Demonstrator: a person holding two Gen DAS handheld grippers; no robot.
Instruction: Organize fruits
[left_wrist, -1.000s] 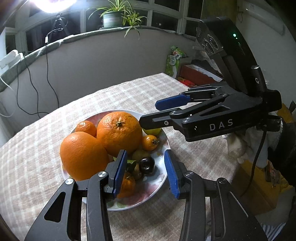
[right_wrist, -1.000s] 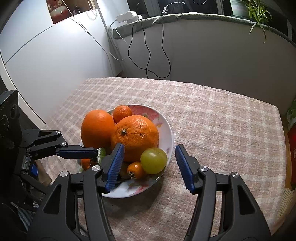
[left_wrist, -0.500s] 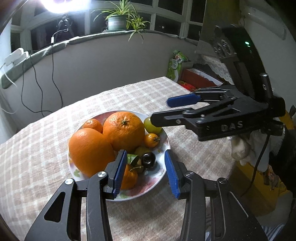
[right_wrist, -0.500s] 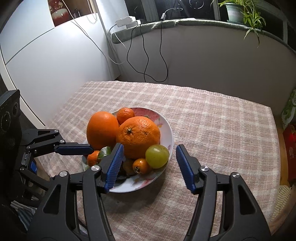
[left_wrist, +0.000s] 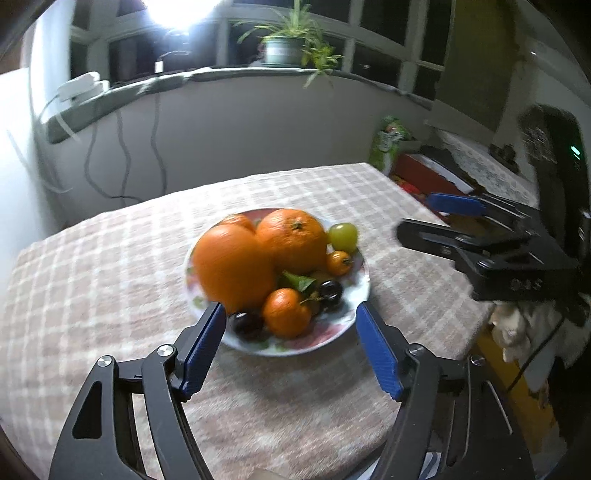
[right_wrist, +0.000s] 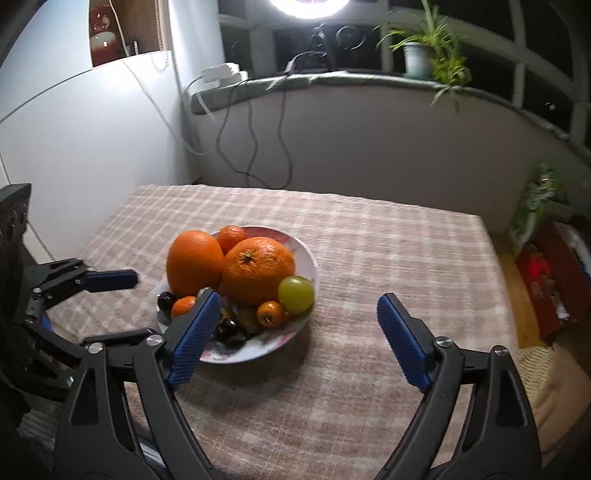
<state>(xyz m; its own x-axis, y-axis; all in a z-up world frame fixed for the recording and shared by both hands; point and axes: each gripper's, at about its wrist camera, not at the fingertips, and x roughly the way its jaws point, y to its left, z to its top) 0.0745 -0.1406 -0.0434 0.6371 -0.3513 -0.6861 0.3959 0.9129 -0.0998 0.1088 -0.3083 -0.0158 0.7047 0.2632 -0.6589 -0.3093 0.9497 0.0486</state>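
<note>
A flowered white plate (left_wrist: 343, 325) (right_wrist: 306, 258) on the checked tablecloth holds two big oranges (left_wrist: 236, 266) (right_wrist: 258, 269), small tangerines (left_wrist: 286, 314), a green grape-like fruit (left_wrist: 343, 236) (right_wrist: 295, 293), a small orange fruit (right_wrist: 270, 313) and dark cherries (left_wrist: 330, 291). My left gripper (left_wrist: 290, 349) hovers in front of the plate's near rim, jaws opening, nothing between the pads. My right gripper (right_wrist: 297, 339) hangs over the cloth just right of the plate, jaws also opening and empty. Each gripper shows in the other's view, at the plate's side.
The table (right_wrist: 369, 240) ends at a curved grey wall with hanging cables (right_wrist: 255, 147). A potted plant (left_wrist: 284, 50) stands on the sill. A red box (right_wrist: 554, 280) and a green bag (left_wrist: 388, 142) sit beyond the table's right edge.
Both grippers have pulled back from the plate and risen a little, and both sets of jaws have spread much wider. The fruit has stayed on the plate.
</note>
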